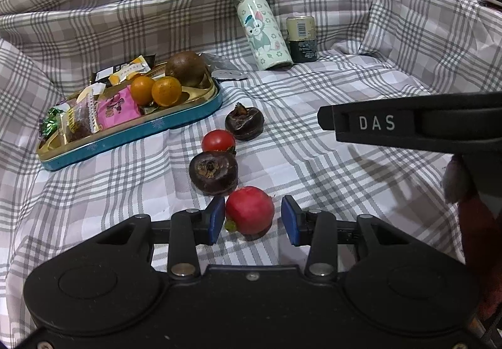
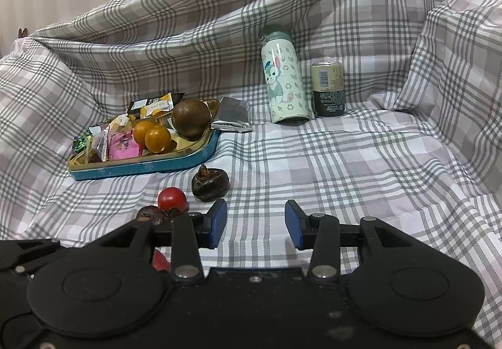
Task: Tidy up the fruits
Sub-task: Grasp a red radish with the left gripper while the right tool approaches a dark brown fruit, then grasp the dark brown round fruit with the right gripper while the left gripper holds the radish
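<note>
L gripper (image 1: 253,217) sits low centre of the left wrist view, blue pads spread w/ a red round fruit (image 1: 249,209) between them; the left pad looks to touch its skin, right pad stands clear, so not pinched. Just above it in frame: a dark brown fruit (image 1: 213,172), a small red tomato (image 1: 218,141), then a second dark fruit (image 1: 244,123), all on the plaid cloth (image 1: 329,179). Upper left: teal tin tray (image 1: 131,137) holding two oranges (image 1: 156,91), a brown round fruit (image 1: 185,68) and wrapped snacks (image 1: 94,110). Upper centre: cartoon bottle (image 1: 263,32) beside a can (image 1: 301,39).

R gripper (image 2: 255,223) in the right wrist view, lower centre: pads spread wide, nothing between them, only cloth. A red bit shows under its body, probably that same fruit.
</note>
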Motion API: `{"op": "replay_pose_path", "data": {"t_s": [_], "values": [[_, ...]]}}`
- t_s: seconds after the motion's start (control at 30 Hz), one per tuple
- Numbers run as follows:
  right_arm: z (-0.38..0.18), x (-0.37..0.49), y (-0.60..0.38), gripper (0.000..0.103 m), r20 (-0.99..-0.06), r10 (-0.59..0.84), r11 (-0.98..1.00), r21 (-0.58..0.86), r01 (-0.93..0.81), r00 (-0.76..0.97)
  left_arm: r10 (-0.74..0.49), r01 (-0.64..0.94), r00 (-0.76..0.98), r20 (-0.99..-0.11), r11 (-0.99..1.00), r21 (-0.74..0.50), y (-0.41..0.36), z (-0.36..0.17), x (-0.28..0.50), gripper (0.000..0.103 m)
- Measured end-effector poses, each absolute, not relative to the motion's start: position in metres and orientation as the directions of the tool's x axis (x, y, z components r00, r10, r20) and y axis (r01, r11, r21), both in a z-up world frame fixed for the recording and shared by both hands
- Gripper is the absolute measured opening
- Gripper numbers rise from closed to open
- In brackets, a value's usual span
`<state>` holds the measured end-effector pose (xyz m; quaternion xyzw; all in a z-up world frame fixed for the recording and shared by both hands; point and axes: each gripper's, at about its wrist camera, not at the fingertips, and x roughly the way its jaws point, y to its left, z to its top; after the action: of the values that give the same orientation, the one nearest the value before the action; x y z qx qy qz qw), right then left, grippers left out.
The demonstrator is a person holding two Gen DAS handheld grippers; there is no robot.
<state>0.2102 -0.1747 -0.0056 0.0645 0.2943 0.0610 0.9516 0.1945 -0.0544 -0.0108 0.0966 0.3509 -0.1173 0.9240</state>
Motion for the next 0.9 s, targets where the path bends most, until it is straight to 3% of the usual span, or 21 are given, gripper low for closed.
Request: {"op": "replay_pose_path", "data": {"t_s": [0.13,0.47,0.63,0.9], "values": [[-0.006,0.21,-0.175,0.044,-0.552,0.155,0.984,0.161,-0.078,0.819,-0.138,0.282,0.727,-0.672,0.953,0.11,-0.055,-0.014,0.198,0.05],[-0.009,0.207,-0.166,0.044,-0.552,0.179,0.983,0.142,-0.12,0.814,-0.207,0.263,0.694,-0.69,0.964,-0.024,-0.038,-0.022,0.209,0.05],[-0.009,0.203,-0.158,0.044,-0.541,0.198,0.98,0.119,-0.159,0.818,-0.248,0.241,0.697,-0.673,0.965,-0.106,-0.027,-0.02,0.211,0.045],[-0.014,0.206,-0.142,0.044,-0.579,0.188,0.981,0.071,-0.18,0.794,-0.129,0.068,0.714,-0.688,0.991,-0.115,0.002,-0.017,0.217,0.045]]}}
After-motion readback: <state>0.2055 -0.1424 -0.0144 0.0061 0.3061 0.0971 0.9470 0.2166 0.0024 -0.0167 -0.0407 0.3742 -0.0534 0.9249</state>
